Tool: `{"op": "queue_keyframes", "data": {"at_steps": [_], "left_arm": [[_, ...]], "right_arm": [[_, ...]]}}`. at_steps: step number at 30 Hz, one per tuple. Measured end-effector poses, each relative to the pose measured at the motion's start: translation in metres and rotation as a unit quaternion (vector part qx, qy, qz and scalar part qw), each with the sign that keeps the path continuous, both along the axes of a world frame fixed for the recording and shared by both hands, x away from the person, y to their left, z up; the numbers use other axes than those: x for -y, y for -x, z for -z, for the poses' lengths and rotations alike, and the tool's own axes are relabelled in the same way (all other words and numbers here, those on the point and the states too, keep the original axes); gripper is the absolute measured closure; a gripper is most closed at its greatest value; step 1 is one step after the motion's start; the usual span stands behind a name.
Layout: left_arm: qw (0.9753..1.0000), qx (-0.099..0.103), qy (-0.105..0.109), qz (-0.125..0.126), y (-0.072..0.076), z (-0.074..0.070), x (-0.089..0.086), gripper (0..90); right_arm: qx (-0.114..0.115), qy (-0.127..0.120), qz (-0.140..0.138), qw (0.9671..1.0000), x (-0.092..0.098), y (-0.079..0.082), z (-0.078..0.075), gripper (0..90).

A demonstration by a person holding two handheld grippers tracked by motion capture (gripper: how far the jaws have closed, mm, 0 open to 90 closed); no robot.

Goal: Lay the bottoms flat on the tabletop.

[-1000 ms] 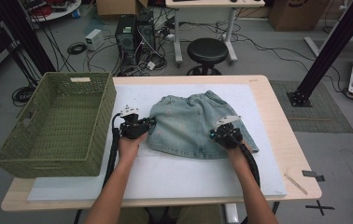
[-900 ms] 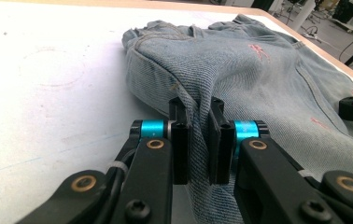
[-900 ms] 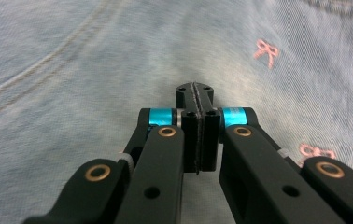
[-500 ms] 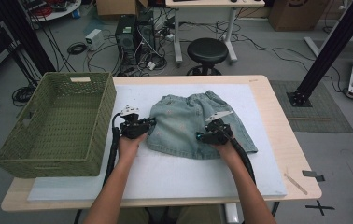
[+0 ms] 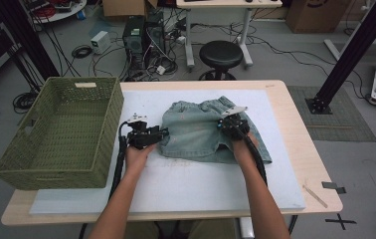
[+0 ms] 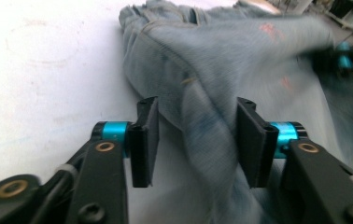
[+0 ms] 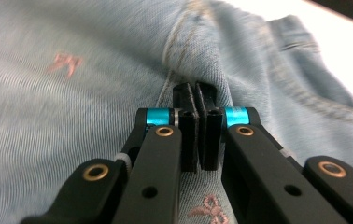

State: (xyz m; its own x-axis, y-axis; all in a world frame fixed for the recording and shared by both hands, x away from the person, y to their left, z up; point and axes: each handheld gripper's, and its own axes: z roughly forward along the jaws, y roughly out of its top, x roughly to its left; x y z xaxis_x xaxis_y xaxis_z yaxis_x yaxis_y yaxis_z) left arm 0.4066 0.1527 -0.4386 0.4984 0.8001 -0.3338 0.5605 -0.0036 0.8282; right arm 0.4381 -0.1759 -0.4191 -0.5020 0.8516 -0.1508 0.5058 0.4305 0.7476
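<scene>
The green wicker basket (image 5: 56,130) stands at the table's left edge, well apart from the work. Just beside it, the left gripper (image 5: 162,134) sits at the left edge of the denim shorts (image 5: 201,134), which lie on the white mat (image 5: 186,184) at mid-table. In the left gripper view its jaws stand spread, a raised ridge of denim (image 6: 202,116) between them, not yet pinched.

The change lies on the right. Against the views of a second and half a second ago, the right gripper (image 5: 224,124) has travelled leftward over the cloth, and the right leg of the shorts has come inward with it. Its jaws are pressed together on a fold of the denim (image 7: 198,74) (gripped near a seam). Judgement: a fold across the garment is under way, the left side serving as anchor.

Hard to make out: the far cloth in the left gripper view is blurred; whether the left pads (image 6: 147,140) touch the cloth cannot be told; how deep the right pinch bites is hidden by the fold.
</scene>
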Motion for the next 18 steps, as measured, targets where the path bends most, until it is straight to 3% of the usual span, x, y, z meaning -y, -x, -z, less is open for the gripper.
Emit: {"op": "queue_keyframes", "data": {"at_steps": [3,6,9,12,16,18], "left_arm": [[0.9999,0.009,0.002,0.013,0.007,-0.004,0.0,48.1],[0.9996,0.013,-0.004,0.026,0.013,-0.006,0.0,47.9],[0.9989,0.004,0.0,0.046,0.018,-0.003,-0.003,47.1],[0.9979,-0.004,0.01,0.064,0.026,0.001,-0.006,46.8],[0.9958,0.0,0.01,0.091,0.034,0.005,-0.009,47.0],[0.9948,-0.004,0.007,0.102,0.034,0.006,-0.009,46.9]], "right_arm": [[0.008,0.026,0.019,0.9994,-0.001,-0.012,0.005,89.2],[0.021,0.074,0.035,0.9964,-0.006,-0.018,0.013,89.1],[0.019,0.08,0.037,0.9959,-0.004,-0.02,0.016,88.4],[0.016,0.069,0.03,0.997,-0.003,-0.017,0.013,84.6],[0.008,0.011,0.019,0.9997,0.005,-0.008,0.004,65.4],[0.012,-0.012,0.016,0.9997,0.01,0.0,0.0,60.2]]}}
